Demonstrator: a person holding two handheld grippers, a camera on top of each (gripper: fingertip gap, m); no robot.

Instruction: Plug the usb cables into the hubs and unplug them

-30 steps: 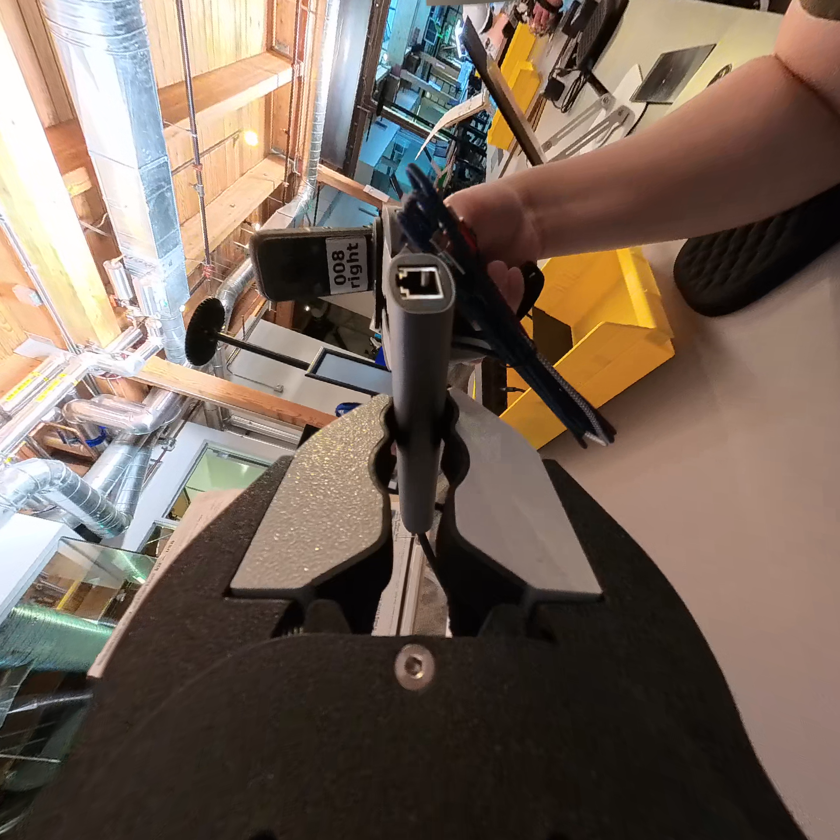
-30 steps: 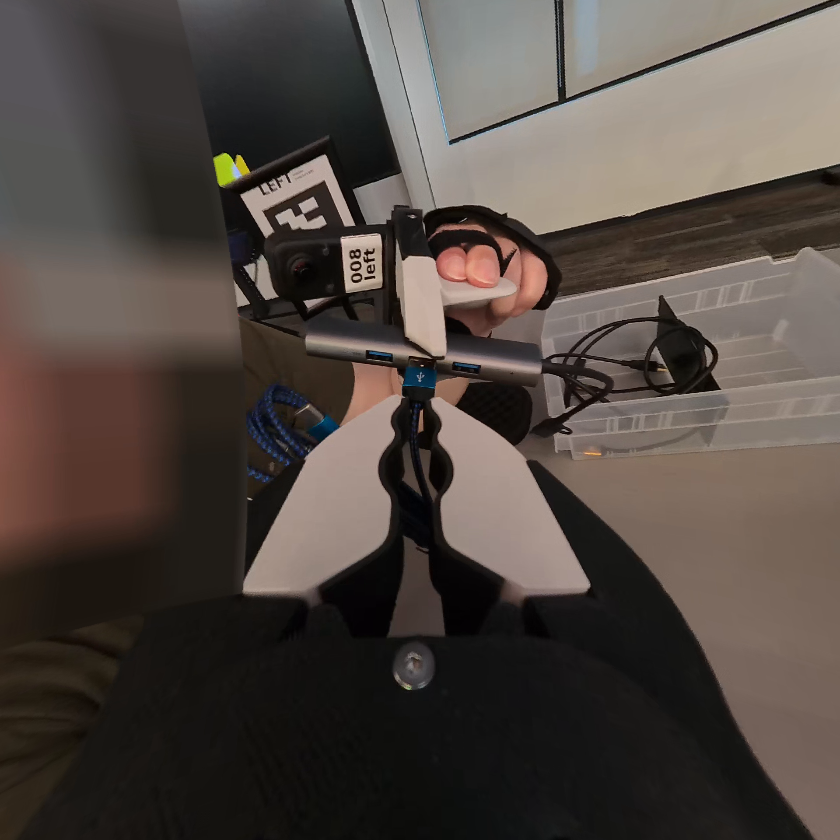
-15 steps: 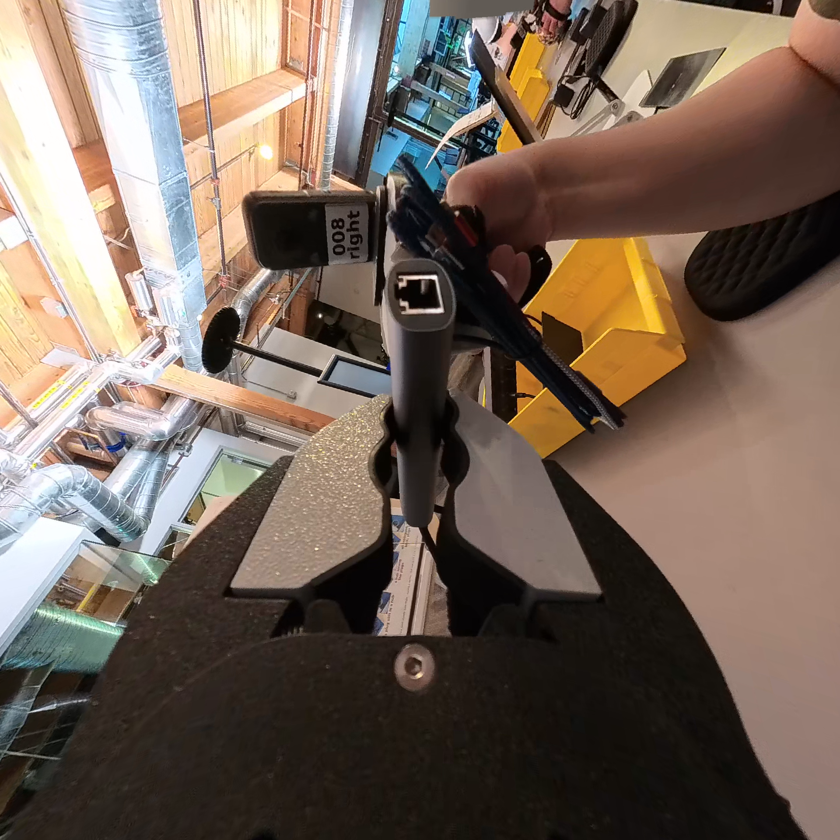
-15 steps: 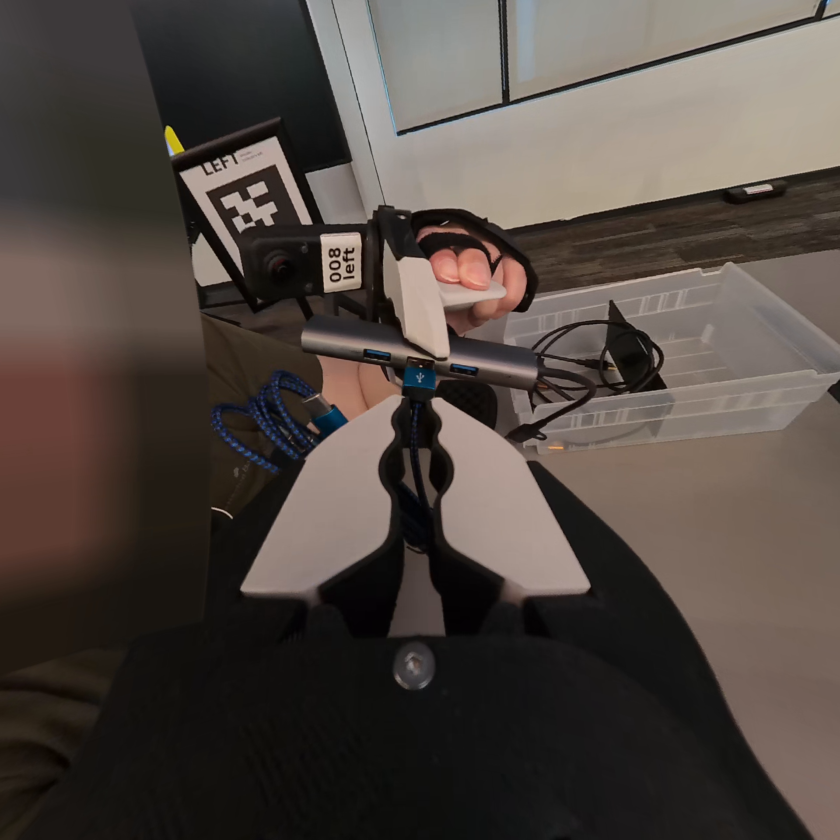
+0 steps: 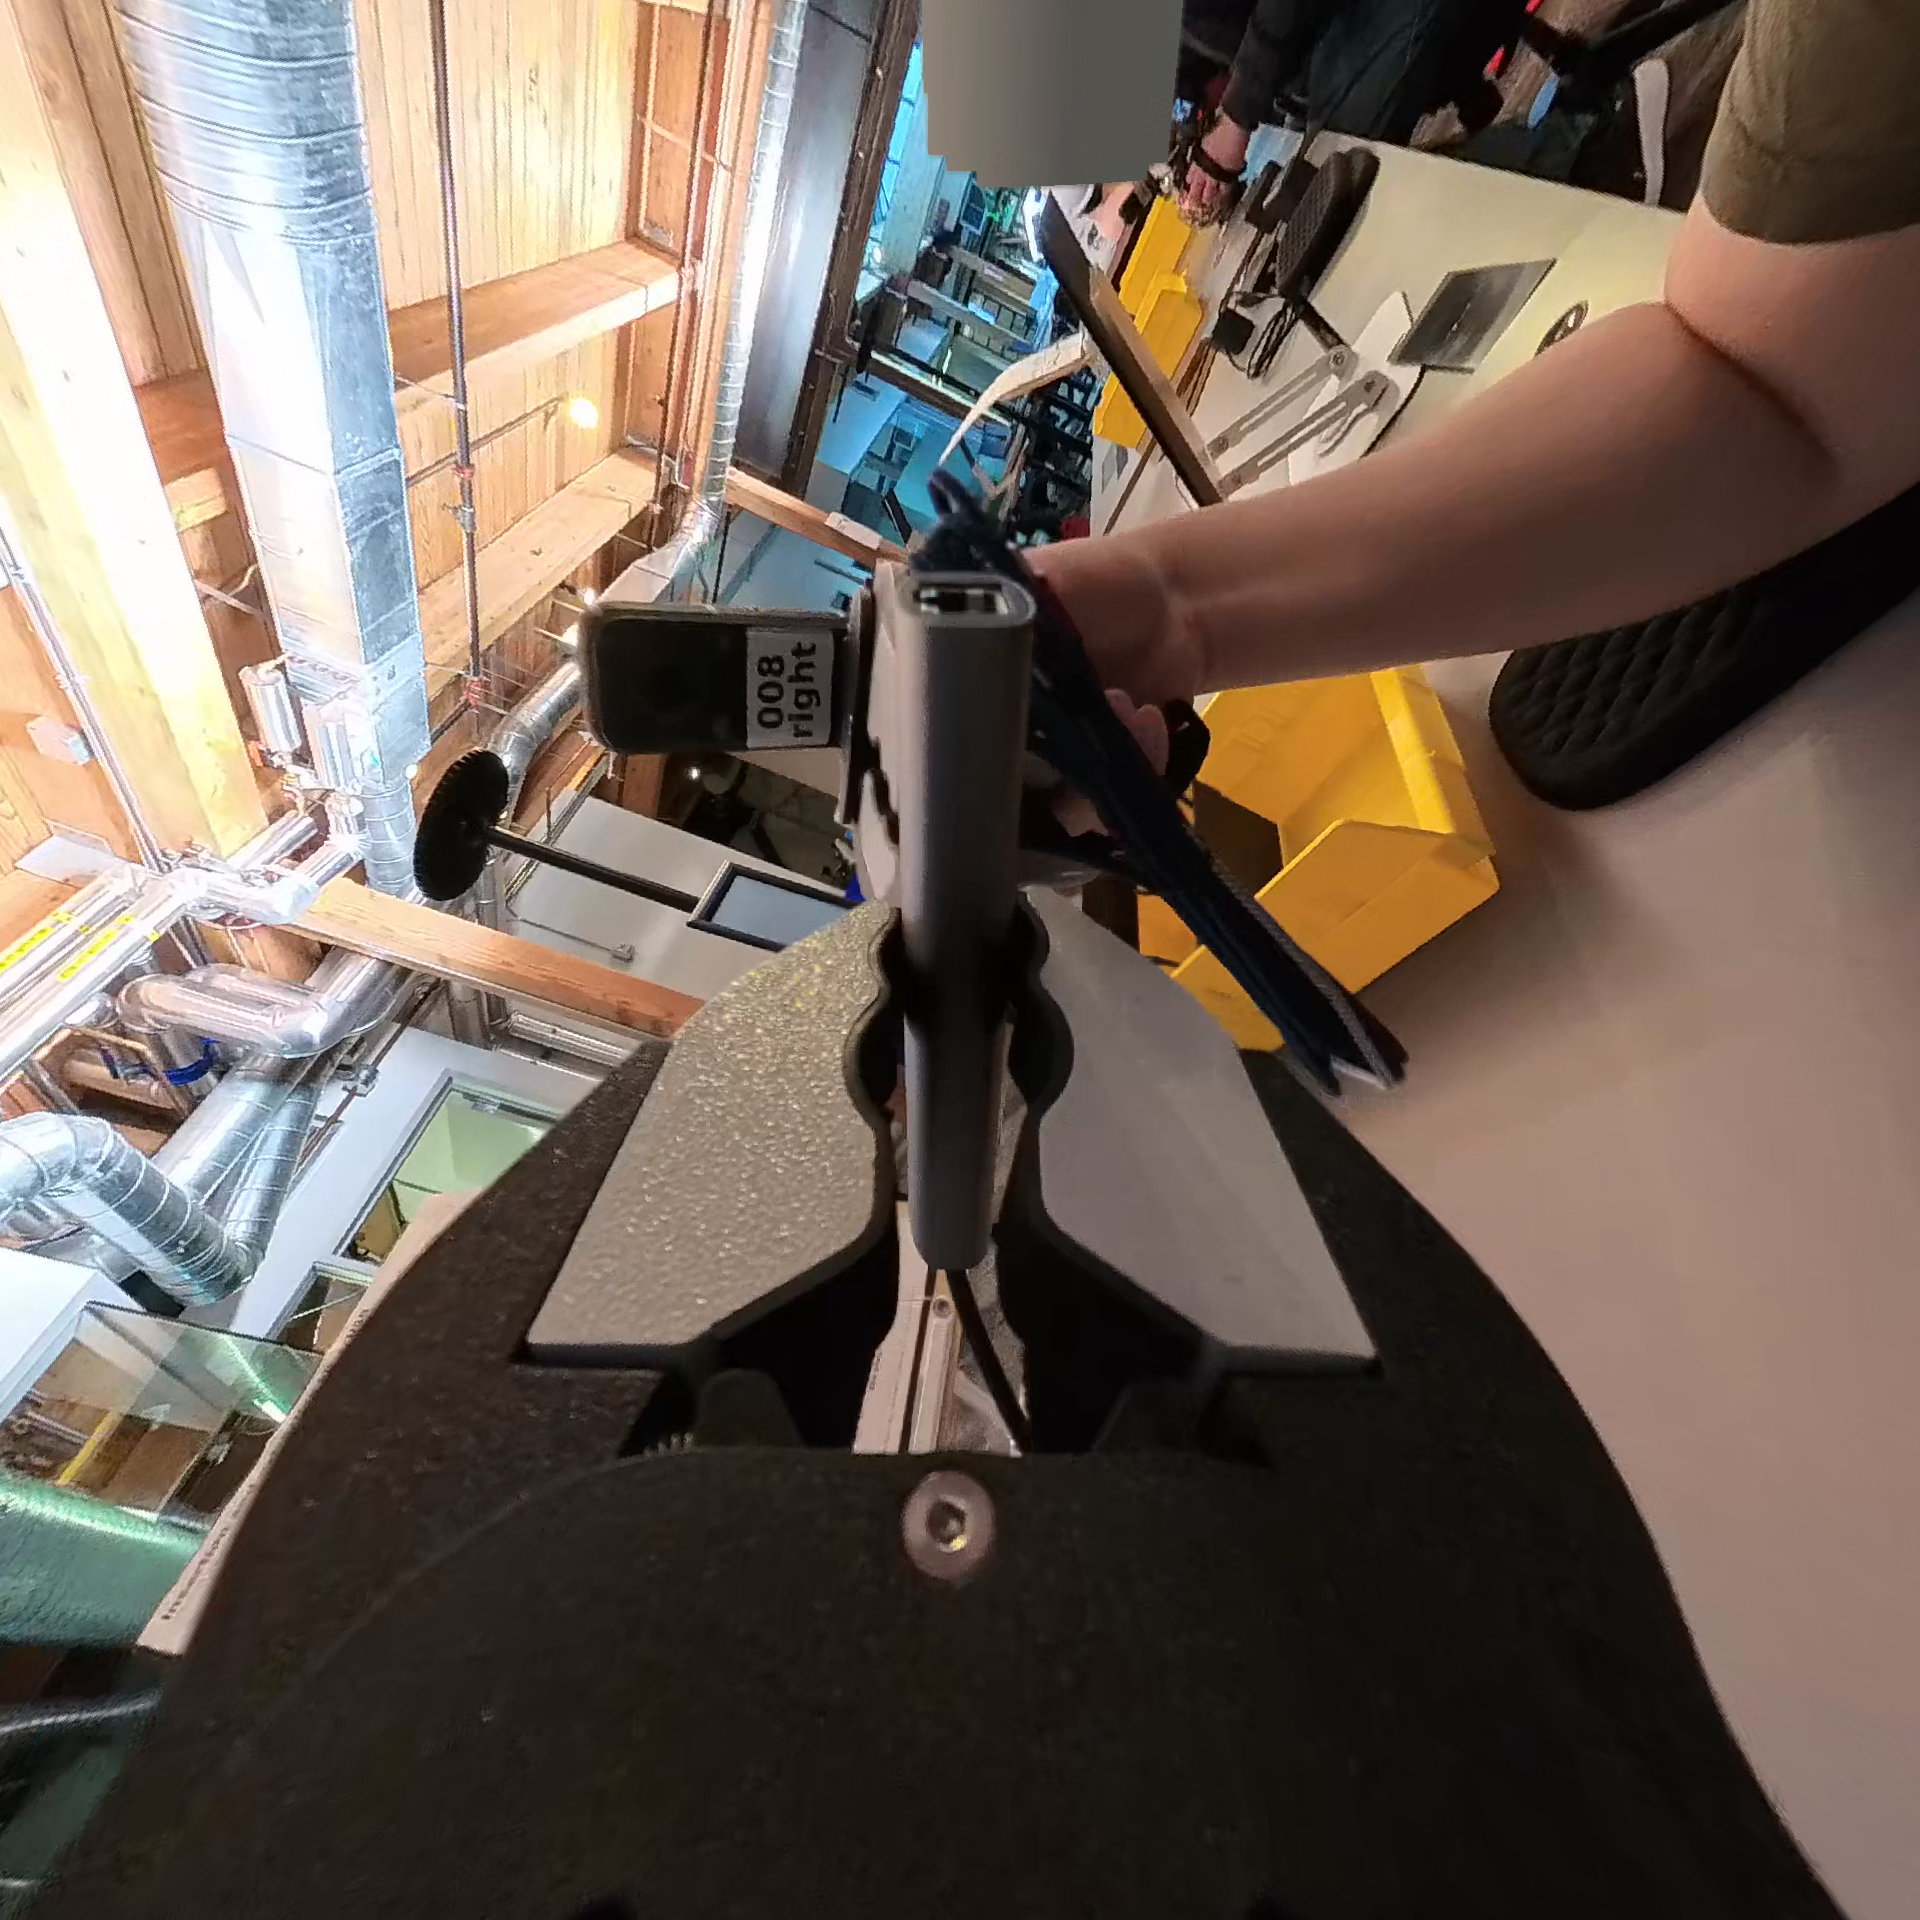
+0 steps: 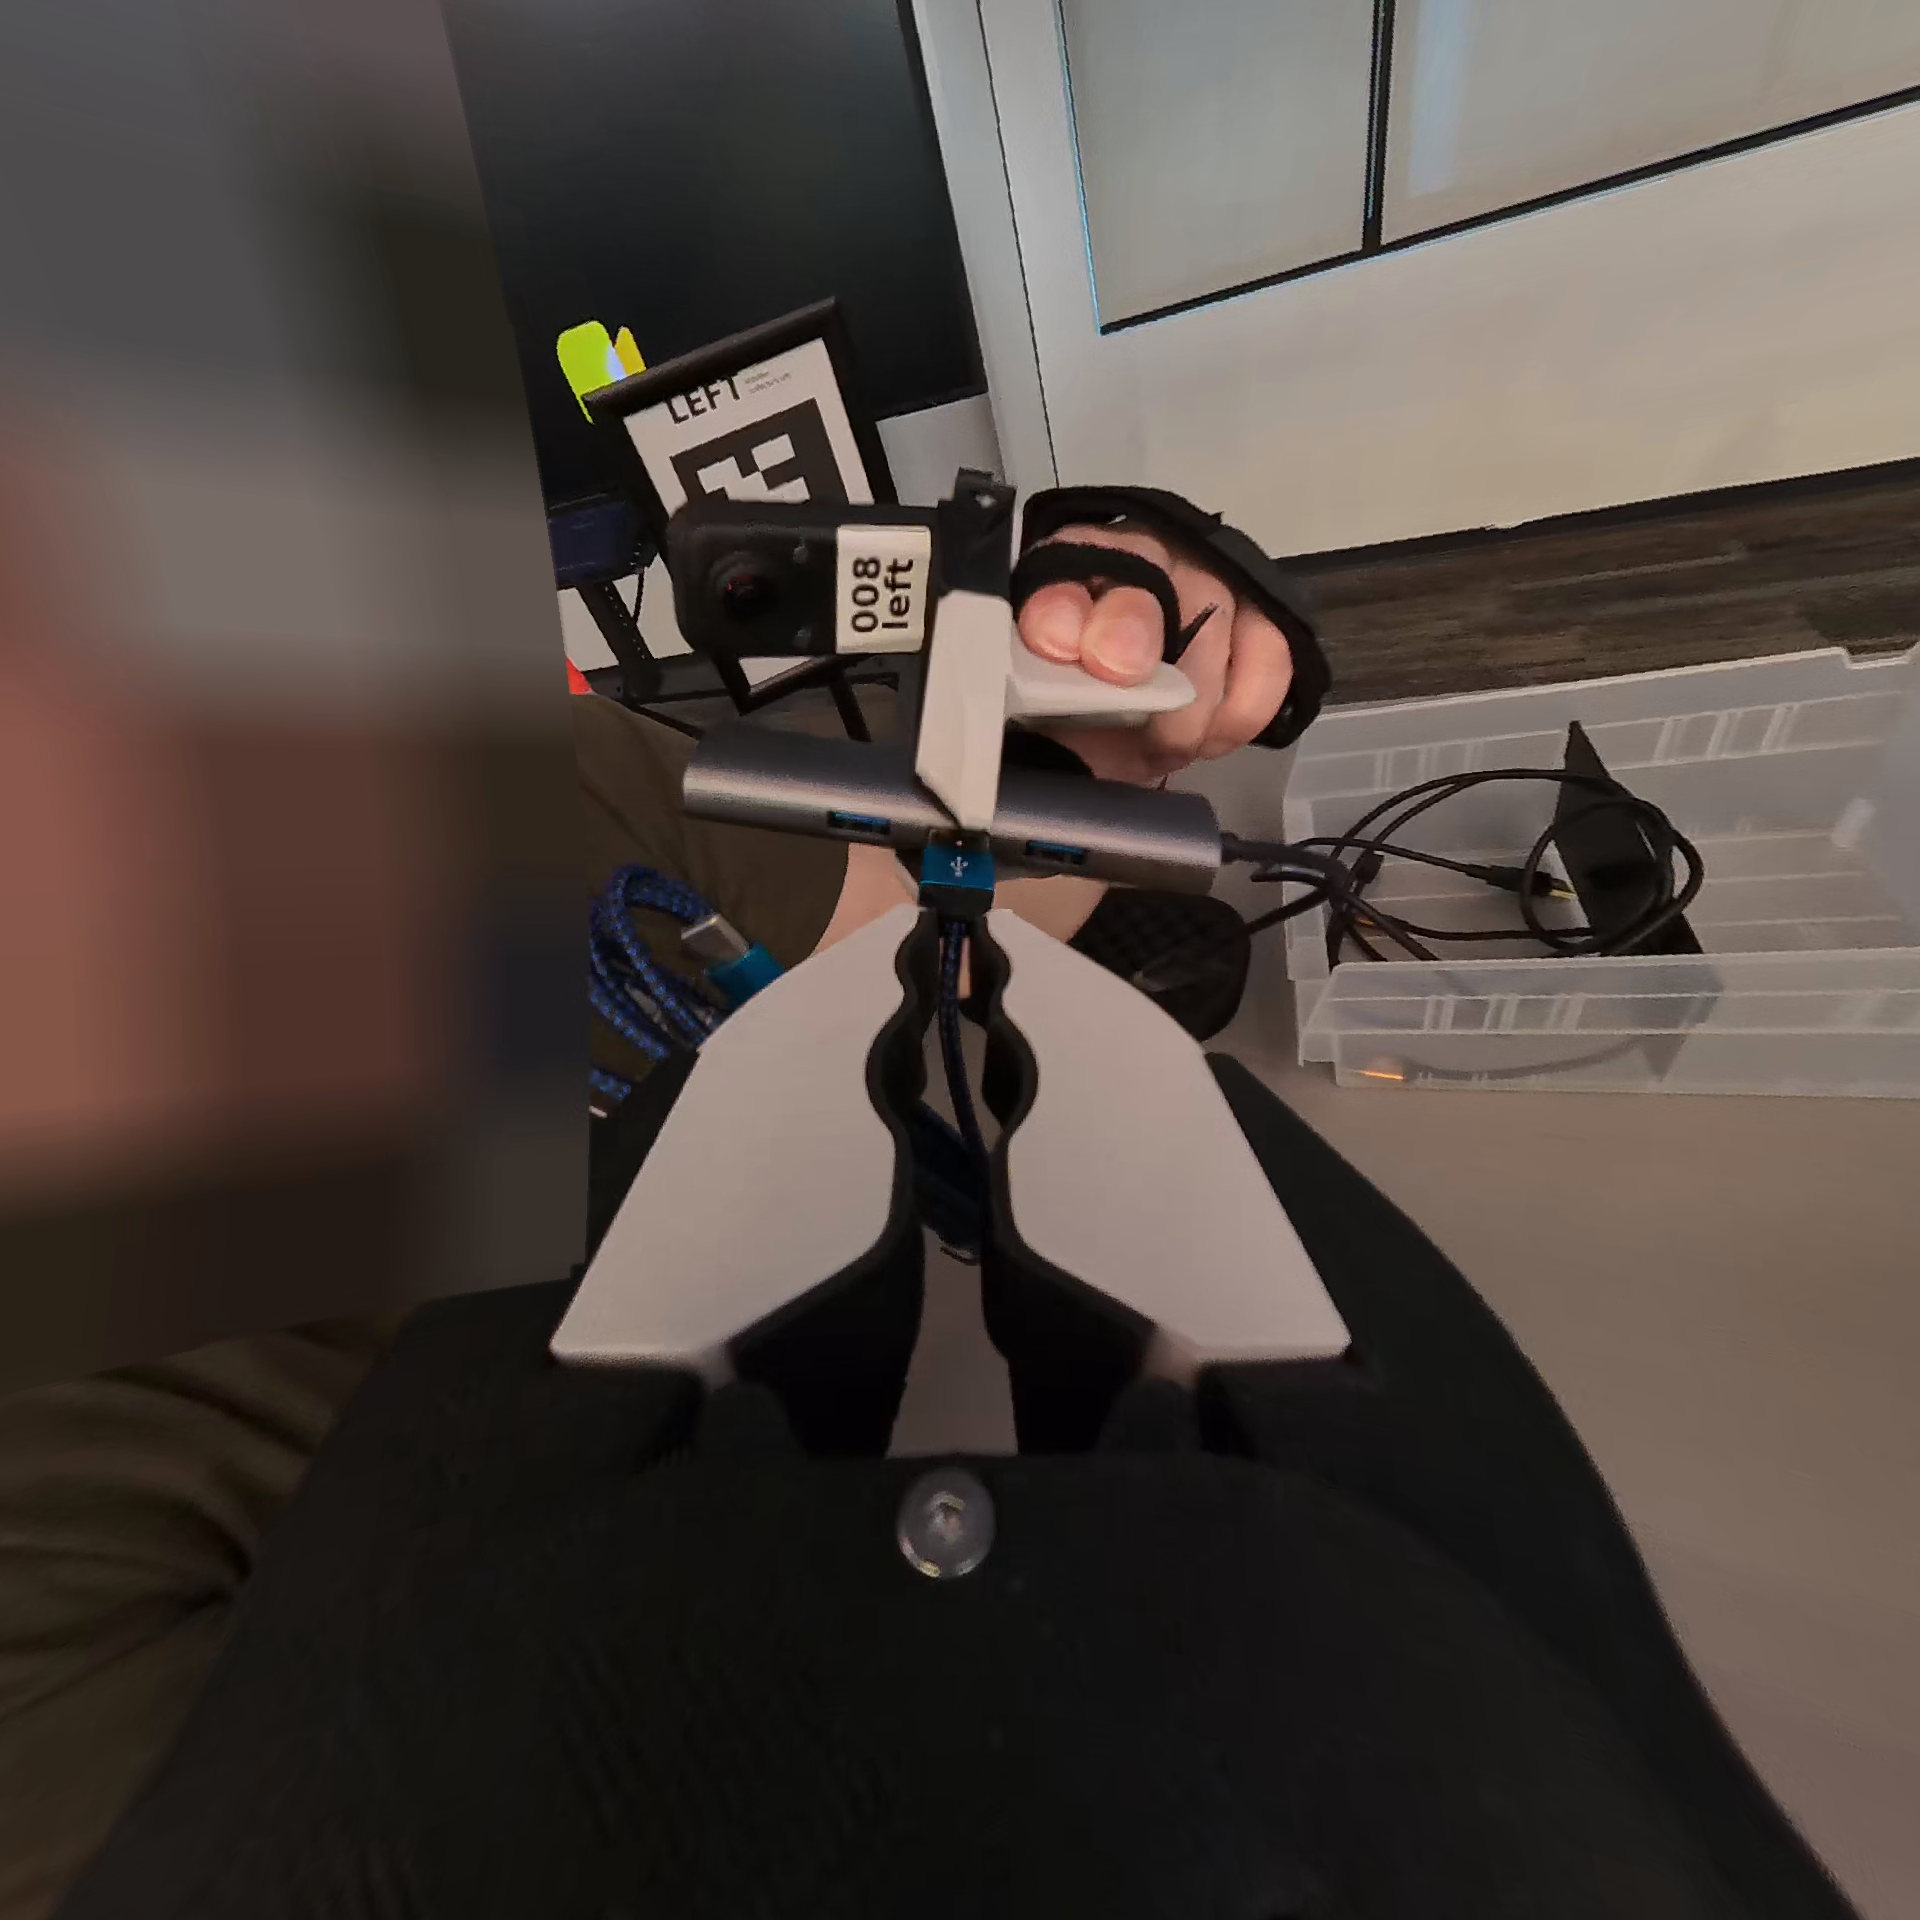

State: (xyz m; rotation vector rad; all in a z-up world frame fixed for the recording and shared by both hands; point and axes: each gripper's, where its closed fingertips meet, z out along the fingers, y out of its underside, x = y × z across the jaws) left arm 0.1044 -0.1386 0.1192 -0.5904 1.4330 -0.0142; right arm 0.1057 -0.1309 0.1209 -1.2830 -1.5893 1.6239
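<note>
Gripping the grey hub (image 5: pixel 961 935) between closed left fingers (image 5: pixel 758 1122); right fingers (image 6: pixel 1122 1143) clamp the blue cable (image 6: pixel 958 1023), plug (image 6: pixel 957 867) seated in hub.

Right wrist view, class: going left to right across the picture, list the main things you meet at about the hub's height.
Blue cable coil → grey hub with the blue plug at its middle → clear bin holding black cables.
</note>
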